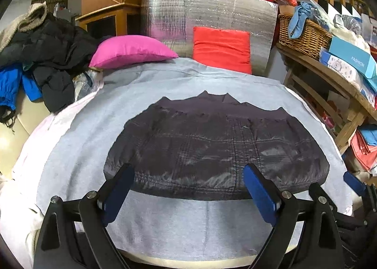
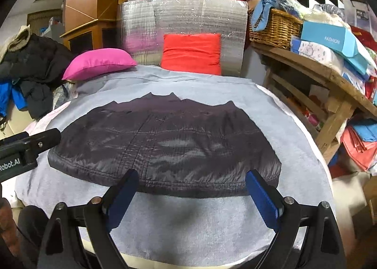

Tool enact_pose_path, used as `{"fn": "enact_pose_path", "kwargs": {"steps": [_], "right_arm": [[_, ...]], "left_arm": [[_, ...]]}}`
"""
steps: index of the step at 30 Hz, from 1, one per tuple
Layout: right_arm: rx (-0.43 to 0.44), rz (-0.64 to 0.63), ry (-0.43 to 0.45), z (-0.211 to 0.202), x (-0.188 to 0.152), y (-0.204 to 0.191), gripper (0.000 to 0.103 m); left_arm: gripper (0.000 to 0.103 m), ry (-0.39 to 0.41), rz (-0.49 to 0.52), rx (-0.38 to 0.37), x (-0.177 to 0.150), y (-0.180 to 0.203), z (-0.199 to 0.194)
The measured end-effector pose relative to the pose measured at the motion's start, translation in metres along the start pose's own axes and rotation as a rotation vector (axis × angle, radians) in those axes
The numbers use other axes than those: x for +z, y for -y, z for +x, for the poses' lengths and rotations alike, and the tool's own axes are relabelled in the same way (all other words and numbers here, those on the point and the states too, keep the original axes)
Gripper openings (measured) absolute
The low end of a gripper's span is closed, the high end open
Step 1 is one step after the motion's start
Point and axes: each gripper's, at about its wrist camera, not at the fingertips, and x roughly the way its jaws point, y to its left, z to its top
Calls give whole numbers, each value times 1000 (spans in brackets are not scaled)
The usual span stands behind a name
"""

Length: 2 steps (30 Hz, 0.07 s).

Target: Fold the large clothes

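Mid-frame in both views, the dark quilted puffer garment [image 1: 212,149] is lying folded flat on the grey cloth cover [image 1: 165,226]. Left gripper [image 1: 188,196] and right gripper [image 2: 190,200] are hovering at its near hem, jaws spread wide, pinching nothing. Likely next: grab both hem corners evenly. Pink pillow [image 1: 129,52] and red cushion [image 1: 221,50] are crowding the upper edge.
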Motion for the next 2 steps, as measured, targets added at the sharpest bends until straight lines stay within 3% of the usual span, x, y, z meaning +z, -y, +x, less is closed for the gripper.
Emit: {"fn": "enact_pose_path", "kwargs": {"steps": [2], "right_arm": [[-6,-7,12,-1,2,-1,94]], "left_arm": [[94,-3,1,1,1,0,1]]}}
